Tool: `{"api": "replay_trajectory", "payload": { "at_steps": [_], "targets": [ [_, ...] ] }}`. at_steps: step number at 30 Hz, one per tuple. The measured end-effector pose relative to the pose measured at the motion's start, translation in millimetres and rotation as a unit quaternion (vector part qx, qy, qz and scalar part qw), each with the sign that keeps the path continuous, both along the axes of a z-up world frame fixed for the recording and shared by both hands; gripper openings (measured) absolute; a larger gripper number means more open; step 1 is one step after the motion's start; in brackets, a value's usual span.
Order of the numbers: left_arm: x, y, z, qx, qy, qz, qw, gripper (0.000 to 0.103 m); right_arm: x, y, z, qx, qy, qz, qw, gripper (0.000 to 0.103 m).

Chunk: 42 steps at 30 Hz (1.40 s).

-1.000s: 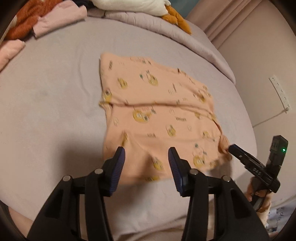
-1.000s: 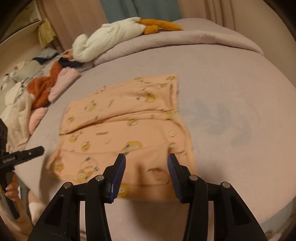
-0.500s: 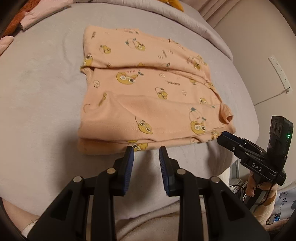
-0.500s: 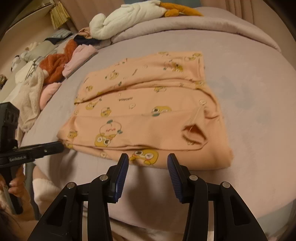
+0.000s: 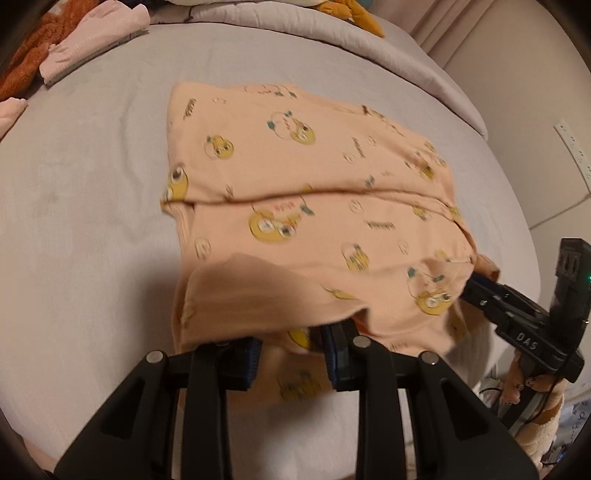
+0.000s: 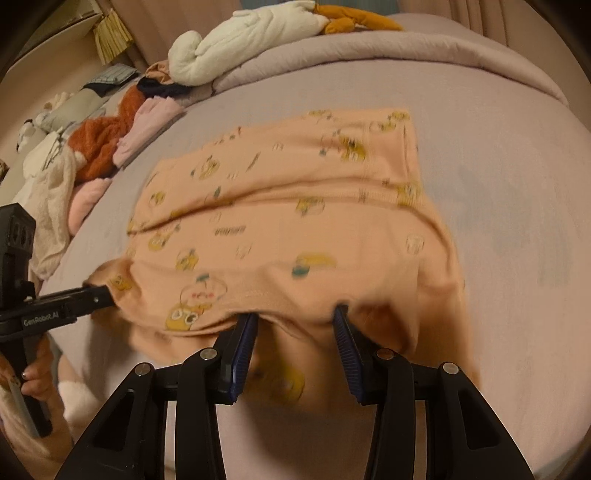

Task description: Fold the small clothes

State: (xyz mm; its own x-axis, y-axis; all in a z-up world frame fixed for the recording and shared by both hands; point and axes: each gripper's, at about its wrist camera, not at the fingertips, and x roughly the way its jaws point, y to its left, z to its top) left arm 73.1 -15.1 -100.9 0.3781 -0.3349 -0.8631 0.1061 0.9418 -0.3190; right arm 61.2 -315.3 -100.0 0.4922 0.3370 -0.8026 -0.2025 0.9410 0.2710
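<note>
Peach garment (image 5: 317, 206) (near edge now lifted) covers both part-open hand-held grippers' tips; grip unclear.

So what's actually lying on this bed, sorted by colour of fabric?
Peach printed garment: 1
White bundle: 1
Rust-orange fuzzy piece: 1
Pink folded pieces: 2
Cream towel-like piece: 1
Mustard plush piece: 1
Dark navy piece: 1
Total: 8, with more blurred items at the far left that cannot be told apart.
</note>
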Motion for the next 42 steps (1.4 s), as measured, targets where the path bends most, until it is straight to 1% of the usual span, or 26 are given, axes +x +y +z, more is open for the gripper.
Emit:
{"api": "replay_trajectory", "payload": {
  "at_steps": [4, 7, 8, 10, 12, 13, 14, 15, 16, 17, 18, 20, 21, 22, 26, 30, 34, 37, 38, 40, 42],
  "targets": [
    [13.4, 3.8, 1.8, 0.002, 0.0, 0.016, 0.9999, 0.027, 14.8, -3.0, 5.7, 0.001, -0.015, -0.013, 1.0, 0.046],
    [20.2, 5.3, 7.8, 0.01, -0.011, 0.023, 0.9996, 0.027, 22.8, -6.3, 8.2, -0.003, -0.025, -0.024, 0.999, 0.046],
    [22.0, 5.7, 10.4, 0.013, -0.015, 0.026, 0.9995, 0.029, 25.5, -7.6, 8.3, -0.003, -0.025, -0.029, 0.999, 0.046],
    [24.9, 7.3, 14.6, 0.016, -0.02, 0.028, 0.9993, 0.03, 31.1, -10.4, 9.2, -0.008, -0.029, -0.039, 0.999, 0.046],
    [25.7, 9.6, 17.6, 0.019, -0.023, 0.032, 0.999, 0.033, 34.6, -13.9, 12.0, -0.016, -0.034, -0.05, 0.998, 0.046],
    [25.8, 10.8, 19.3, 0.021, -0.026, 0.034, 0.9989, 0.039, 35.2, -15.7, 13.5, -0.017, -0.036, -0.055, 0.998, 0.046],
    [25.6, 12.5, 21.1, 0.023, -0.029, 0.037, 0.9986, 0.047, 35.1, -19.5, 16.4, -0.016, -0.04, -0.061, 0.997, 0.046],
    [25.1, 14.5, 22.9, 0.025, -0.032, 0.04, 0.9983, 0.052, 34.4, -23.4, 19.1, -0.013, -0.043, -0.066, 0.997, 0.046],
    [24.2, 16.7, 24.9, 0.028, -0.038, 0.043, 0.998, 0.06, 33.8, -27.3, 21.3, -0.009, -0.045, -0.069, 0.997, 0.046],
    [23.4, 19.3, 26.8, 0.032, -0.045, 0.046, 0.9974, 0.064, 32.0, -32.7, 24.0, -0.008, -0.047, -0.074, 0.996, 0.046],
    [22.7, 21.8, 28.0, 0.038, -0.05, 0.048, 0.9969, 0.065, 30.9, -37.0, 25.6, -0.011, -0.047, -0.078, 0.996, 0.046],
    [22.5, 26.7, 27.1, 0.045, -0.054, 0.05, 0.9963, 0.067, 29.5, -43.8, 27.5, -0.02, -0.045, -0.085, 0.995, 0.055],
    [22.3, 28.7, 25.4, 0.045, -0.054, 0.051, 0.9962, 0.068, 27.8, -48.0, 28.2, -0.023, -0.045, -0.088, 0.995, 0.063],
    [22.3, 30.9, 23.0, 0.043, -0.053, 0.052, 0.9963, 0.068, 25.5, -52.2, 28.2, -0.023, -0.046, -0.09, 0.995, 0.065],
    [22.2, 41.3, 8.2, 0.028, -0.031, 0.06, 0.9973, 0.068, 22.1, -60.6, 18.0, -0.01, -0.027, -0.088, 0.996, 0.065],
    [23.6, 43.2, -2.6, 0.023, -0.018, 0.061, 0.9977, 0.067, 24.4, -59.7, 3.8, -0.005, -0.005, -0.084, 0.996, 0.065],
    [23.9, 42.2, -3.4, 0.025, -0.018, 0.056, 0.998, 0.067, 30.8, -55.4, 1.4, 0.002, -0.005, -0.07, 0.998, 0.065],
    [20.3, 46.4, 4.2, 0.012, -0.028, 0.053, 0.9981, 0.068, 36.2, -51.2, -0.7, -0.006, -0.005, -0.065, 0.998, 0.065],
    [18.6, 48.0, 7.8, 0.011, -0.032, 0.053, 0.998, 0.068, 36.7, -50.6, -1.3, -0.008, -0.007, -0.062, 0.998, 0.064],
    [15.7, 50.9, 13.1, 0.017, -0.039, 0.053, 0.9977, 0.068, 39.6, -50.7, -3.6, -0.008, -0.005, -0.061, 0.998, 0.052],
    [12.2, 55.2, 17.5, 0.021, -0.045, 0.053, 0.9974, 0.068, 42.4, -51.3, -5.6, -0.005, -0.003, -0.061, 0.998, 0.044]
  ]
}}
